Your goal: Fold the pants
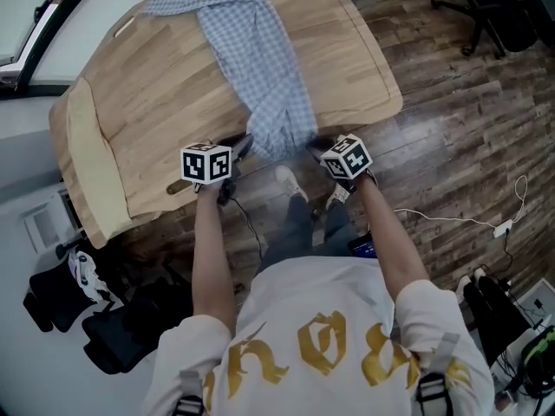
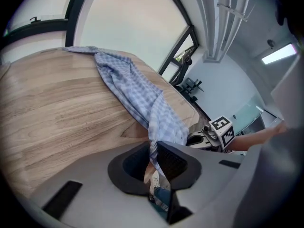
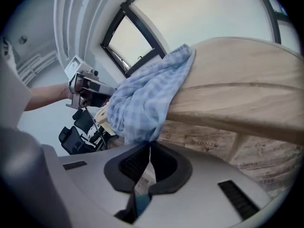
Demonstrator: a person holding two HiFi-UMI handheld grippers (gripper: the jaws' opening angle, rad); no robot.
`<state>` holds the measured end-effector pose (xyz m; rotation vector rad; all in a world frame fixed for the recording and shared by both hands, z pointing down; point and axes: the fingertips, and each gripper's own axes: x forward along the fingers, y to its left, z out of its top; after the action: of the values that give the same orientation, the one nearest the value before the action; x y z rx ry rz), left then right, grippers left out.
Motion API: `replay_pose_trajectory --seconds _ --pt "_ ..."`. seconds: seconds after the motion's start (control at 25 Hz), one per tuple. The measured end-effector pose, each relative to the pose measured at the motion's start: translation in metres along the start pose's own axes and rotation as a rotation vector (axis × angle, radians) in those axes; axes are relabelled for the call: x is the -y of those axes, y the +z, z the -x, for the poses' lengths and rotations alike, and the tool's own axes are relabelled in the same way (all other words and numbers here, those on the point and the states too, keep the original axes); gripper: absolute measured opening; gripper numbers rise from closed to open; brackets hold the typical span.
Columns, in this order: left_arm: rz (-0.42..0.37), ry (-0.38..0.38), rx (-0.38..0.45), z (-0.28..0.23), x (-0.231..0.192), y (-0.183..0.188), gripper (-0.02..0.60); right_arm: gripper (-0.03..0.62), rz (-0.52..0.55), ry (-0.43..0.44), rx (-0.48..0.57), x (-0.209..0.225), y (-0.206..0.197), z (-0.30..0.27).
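Wood-plank floor [image 1: 451, 76] fills the right of the head view, with an office chair [image 1: 494, 7] at the far corner and a white cable [image 1: 451, 219] lying nearer. A pale wooden table [image 1: 156, 85] with rounded corners stands ahead of the person. The pants [image 1: 260, 50], blue-checked and bunched into a long strip, lie on it; their long axis runs from the far left corner toward the person, and the near end hangs over the near edge. The left gripper [image 1: 243, 146] and right gripper [image 1: 312, 146] sit at that edge, one on each side of the hanging end

Bright window [image 2: 123, 27] glass and dark frames back the left gripper view, above the broad table [image 2: 57, 113] top. The pants [image 2: 128, 89] stretch away from the camera toward the far edge. The left gripper [image 2: 154, 146] is clamped on a thin fold of them, with the right gripper [image 2: 216, 132] just beside

From the right gripper view the table [image 3: 237, 80] is seen from below its edge, a window [image 3: 128, 42] behind. The pants [image 3: 147, 99] spill over the rim, and the right gripper [image 3: 149, 148] is pinched together on their lowest tip. The left gripper [image 3: 85, 87] shows at the left
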<state>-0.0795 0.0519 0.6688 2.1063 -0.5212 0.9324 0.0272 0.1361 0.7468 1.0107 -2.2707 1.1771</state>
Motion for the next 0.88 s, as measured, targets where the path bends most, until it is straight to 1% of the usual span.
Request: replay_pose_trajectory --seconds 0.12,0.24,0.32,0.56,0.76,0.88 --pt "0.020 0.003 0.037 0.012 0.010 0.002 0.074 0.028 0.029 0.023 0.037 -0.015 0.004 0.022" --pt "0.034 0.026 0.076 0.023 0.018 0.011 0.074 0.028 0.015 0.039 0.102 -0.026 0.014 0.044" --pt "0.034 0.043 0.086 0.029 0.024 0.017 0.072 0.028 0.012 0.042 0.113 -0.032 0.015 0.054" --pt "-0.025 0.077 0.079 0.042 0.066 0.037 0.071 0.028 -0.011 0.028 0.115 -0.036 0.015 0.077" --pt "-0.105 0.124 0.014 0.041 0.100 0.042 0.071 0.028 -0.055 0.030 0.165 -0.029 0.032 0.096" --pt "-0.126 0.121 -0.011 0.034 0.124 0.044 0.071 0.028 -0.095 0.059 0.181 -0.029 0.037 0.108"
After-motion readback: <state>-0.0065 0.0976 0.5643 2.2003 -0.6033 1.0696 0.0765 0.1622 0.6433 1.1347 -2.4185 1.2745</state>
